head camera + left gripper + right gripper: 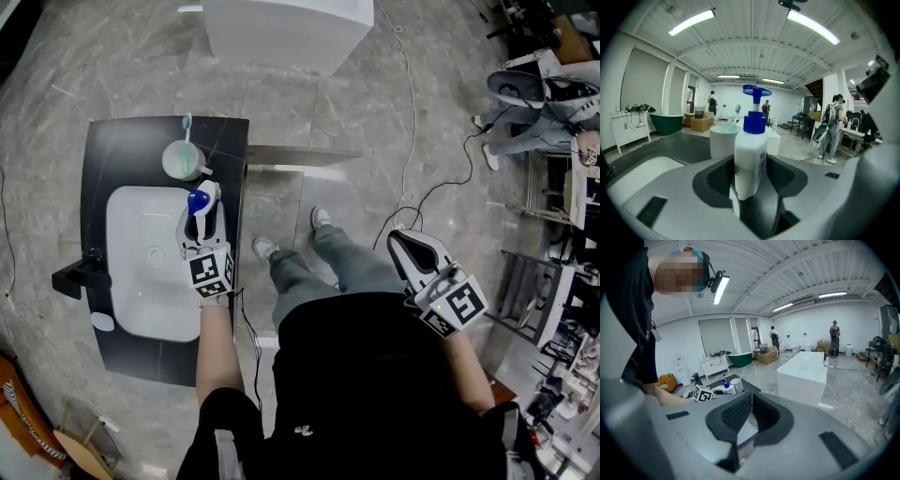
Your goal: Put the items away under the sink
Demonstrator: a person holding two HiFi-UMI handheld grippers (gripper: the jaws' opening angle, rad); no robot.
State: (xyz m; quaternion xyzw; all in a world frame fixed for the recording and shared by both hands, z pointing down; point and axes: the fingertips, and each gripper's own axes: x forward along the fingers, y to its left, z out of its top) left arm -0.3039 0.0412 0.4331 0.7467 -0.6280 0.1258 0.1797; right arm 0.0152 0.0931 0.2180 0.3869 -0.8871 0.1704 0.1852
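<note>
A white pump bottle [197, 201] with a blue head stands on the dark vanity top [122, 150], at the right rim of the white basin [141, 253]. My left gripper [202, 204] is shut on it: in the left gripper view the bottle [750, 154] fills the gap, and both pads lie against its sides. Just beyond stands a white cup [723, 140] holding a toothbrush, the cup [183, 159] being at the vanity's far end. My right gripper [408, 246] hangs off to the right above the floor, shut and empty, its pads together [751, 416].
A black tap [80, 275] sits at the basin's left. The vanity's open door [300, 155] sticks out to the right, by the person's feet. A white bathtub [286, 33] stands beyond. A cable runs across the floor, and shelving and people are at the far right.
</note>
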